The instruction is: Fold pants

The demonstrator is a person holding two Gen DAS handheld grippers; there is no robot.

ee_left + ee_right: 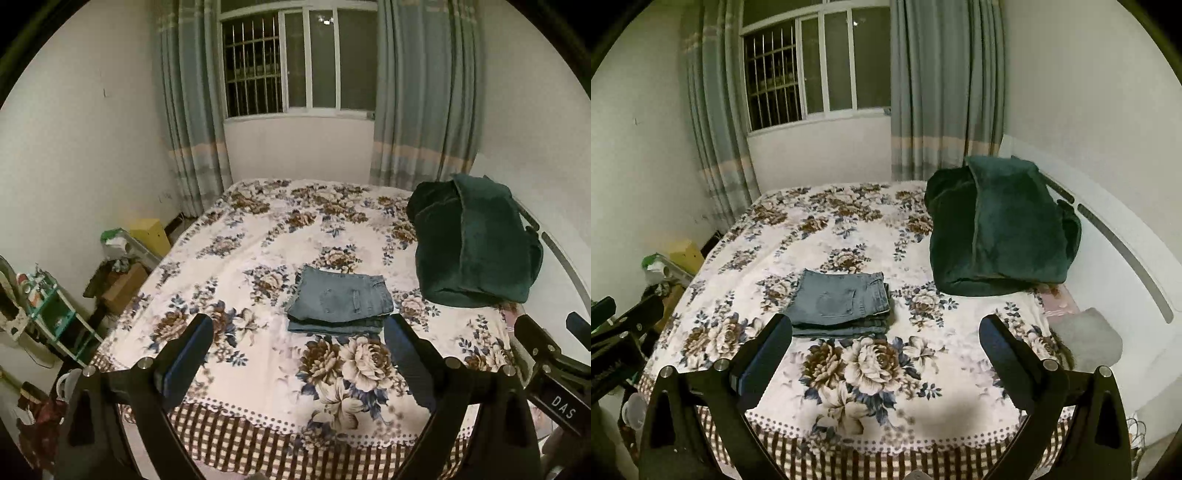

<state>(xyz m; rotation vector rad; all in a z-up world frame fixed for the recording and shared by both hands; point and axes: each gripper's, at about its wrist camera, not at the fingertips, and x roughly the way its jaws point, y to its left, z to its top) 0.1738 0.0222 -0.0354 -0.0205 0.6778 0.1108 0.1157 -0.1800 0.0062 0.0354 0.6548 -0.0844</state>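
Observation:
A pair of blue denim pants [340,301] lies folded into a small flat stack near the middle of the floral bedspread [258,240]; it also shows in the right wrist view [840,304]. My left gripper [297,328] is open and empty, held above the bed's near part, just short of the stack. My right gripper [884,330] is open and empty, to the right of the stack and nearer the bed's front edge. The right gripper's body shows at the right edge of the left wrist view [546,354].
A dark green blanket [472,240] is heaped at the bed's right side by the white headboard [1126,243], with a grey pillow [1086,338] near it. Boxes and a green shelf [55,314] stand on the floor at left. A window and curtains are behind the bed.

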